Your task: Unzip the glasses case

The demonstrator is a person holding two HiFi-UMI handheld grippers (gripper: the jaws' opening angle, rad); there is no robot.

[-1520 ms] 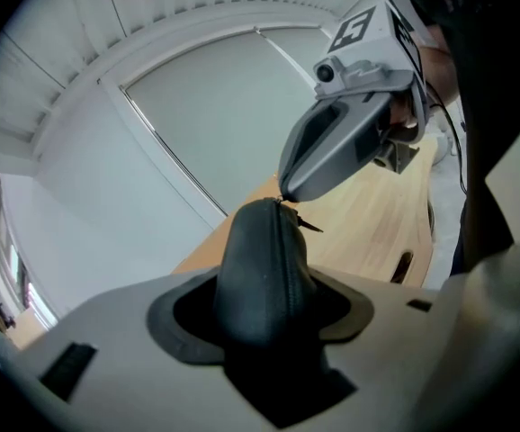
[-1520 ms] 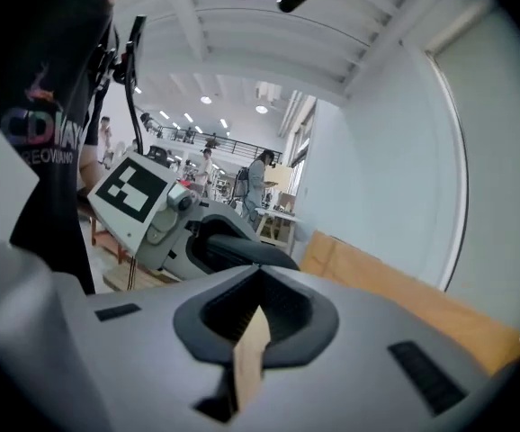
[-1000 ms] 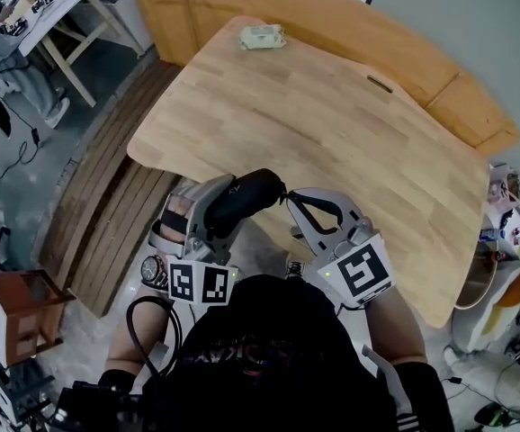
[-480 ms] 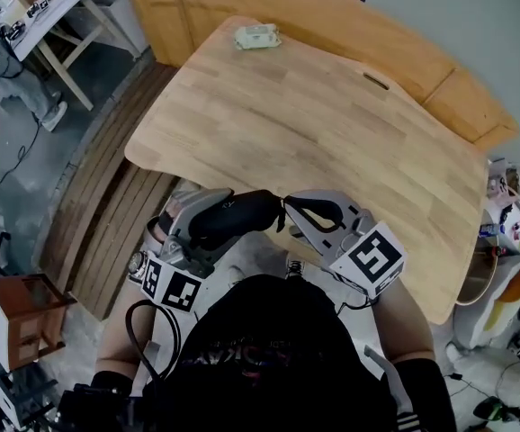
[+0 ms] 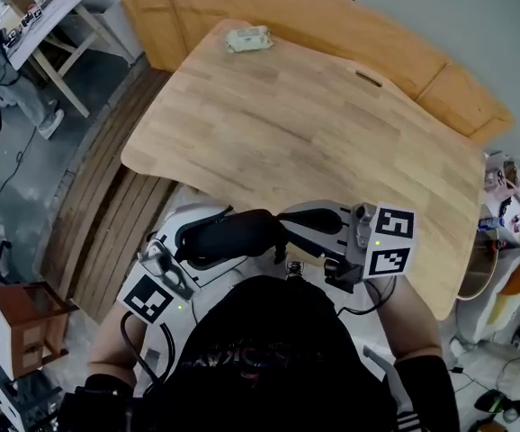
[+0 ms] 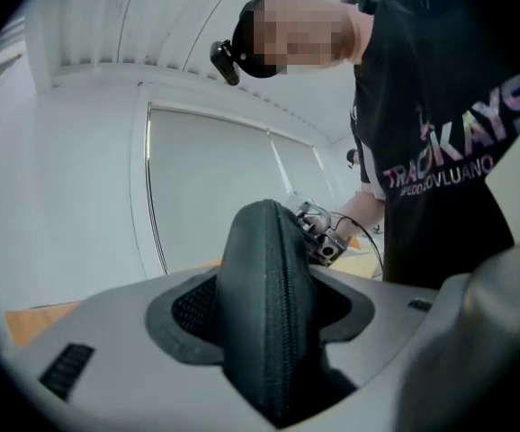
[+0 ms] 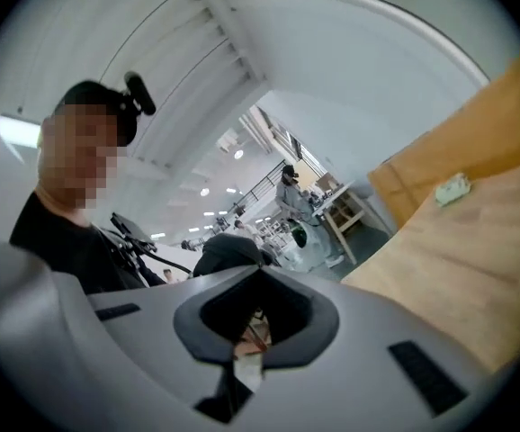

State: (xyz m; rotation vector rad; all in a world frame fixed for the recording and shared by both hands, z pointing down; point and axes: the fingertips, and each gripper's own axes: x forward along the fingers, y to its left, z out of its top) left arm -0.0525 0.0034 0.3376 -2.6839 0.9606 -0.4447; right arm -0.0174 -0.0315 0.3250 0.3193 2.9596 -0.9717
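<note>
The black glasses case (image 5: 233, 234) lies level in the air, close to my chest and off the wooden table's (image 5: 314, 124) near edge. My left gripper (image 5: 208, 234) is shut on its middle. In the left gripper view the case (image 6: 264, 313) stands between the jaws with its zipper seam facing the camera. My right gripper (image 5: 284, 220) meets the case's right end. Its jaws are shut on a small zipper pull (image 7: 254, 336), with the dark case (image 7: 228, 252) just beyond the right gripper (image 7: 253, 329).
A pale small box (image 5: 247, 38) lies at the table's far edge, also seen as the box (image 7: 452, 188) in the right gripper view. A wooden panel (image 5: 332, 25) runs behind the table. Slatted flooring (image 5: 107, 214) and a brown crate (image 5: 8, 309) are at the left.
Both grippers have rolled and shifted. The left marker cube went down and left, the right one swung out to the right. The case turned from slanted to level.
</note>
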